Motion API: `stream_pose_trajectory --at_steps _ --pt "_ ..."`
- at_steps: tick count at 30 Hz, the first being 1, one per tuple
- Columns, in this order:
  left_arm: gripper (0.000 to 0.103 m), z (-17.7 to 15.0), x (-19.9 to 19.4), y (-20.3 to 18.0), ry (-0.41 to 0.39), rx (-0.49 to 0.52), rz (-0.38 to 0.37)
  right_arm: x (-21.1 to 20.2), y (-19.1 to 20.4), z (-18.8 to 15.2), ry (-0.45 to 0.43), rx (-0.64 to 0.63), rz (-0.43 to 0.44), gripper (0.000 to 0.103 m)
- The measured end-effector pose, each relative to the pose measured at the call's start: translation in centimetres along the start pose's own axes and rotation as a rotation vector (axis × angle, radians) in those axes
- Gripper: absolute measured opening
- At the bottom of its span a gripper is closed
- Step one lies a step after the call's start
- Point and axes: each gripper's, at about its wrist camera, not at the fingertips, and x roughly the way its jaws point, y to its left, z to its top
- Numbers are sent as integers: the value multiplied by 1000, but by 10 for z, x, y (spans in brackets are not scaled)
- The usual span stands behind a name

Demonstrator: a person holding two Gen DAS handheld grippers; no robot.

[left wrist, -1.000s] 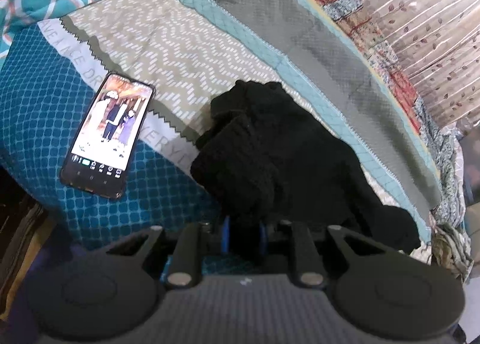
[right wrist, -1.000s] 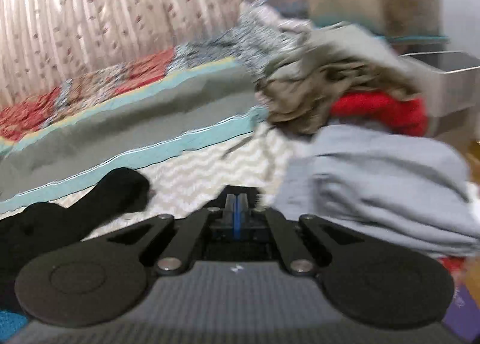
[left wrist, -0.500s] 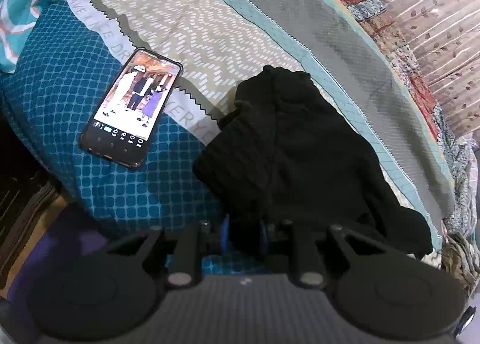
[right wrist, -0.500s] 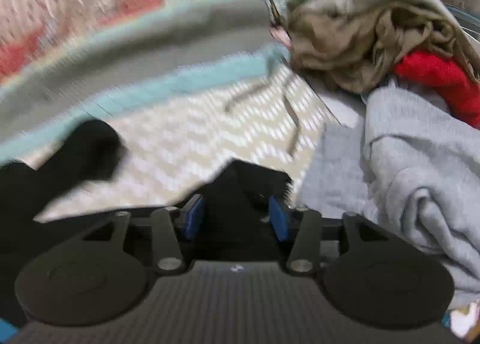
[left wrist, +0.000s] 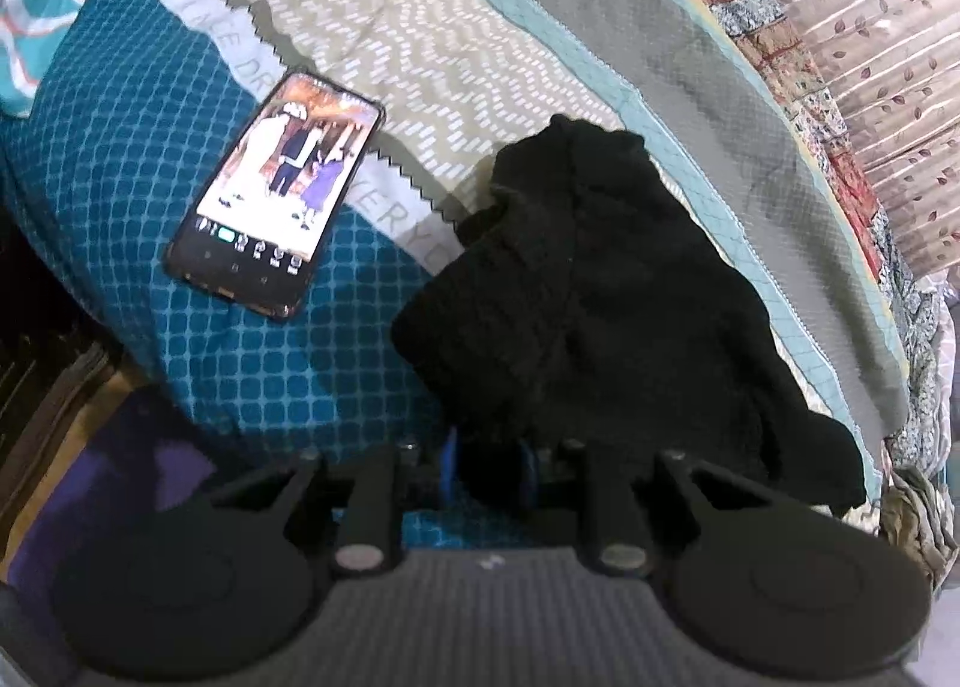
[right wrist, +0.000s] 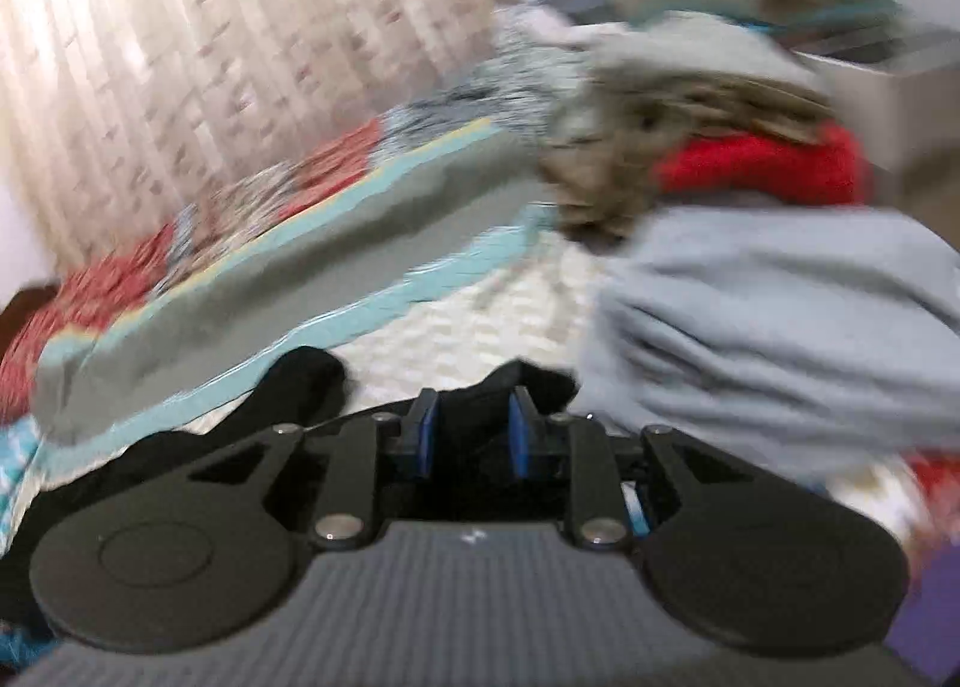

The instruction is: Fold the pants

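Note:
The black pants (left wrist: 600,297) lie bunched on the patterned bed cover (left wrist: 420,45). My left gripper (left wrist: 489,465) is shut on their near edge, with black fabric filling the gap between the blue pads. In the blurred right wrist view, one end of the pants (right wrist: 300,381) trails off to the left. Another fold of them sits between the blue pads of my right gripper (right wrist: 472,438). Its jaws are closing on that fold, and the cloth reaches both pads.
A phone (left wrist: 276,201) with a lit screen lies on the teal part of the cover, left of the pants. A grey folded garment (right wrist: 768,315) lies right of the right gripper, with a red garment (right wrist: 762,171) and an olive one (right wrist: 660,117) behind. A curtain (right wrist: 180,57) lines the far side.
The right gripper was shut on nothing, opened wide over a black fold, and now stands narrower around it. The left gripper kept its hold and sank slightly.

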Motion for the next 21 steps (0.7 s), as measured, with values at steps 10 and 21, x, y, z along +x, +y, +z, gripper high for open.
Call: stream_pose_trajectory --at_steps 10,21 --pt "47 -5 -6 9 -14 14 5 -19 -64 -78 3 410 -74 60" --pt "27 -7 12 6 -26 2 -19 -14 -53 -86 -9 466 -9 61"
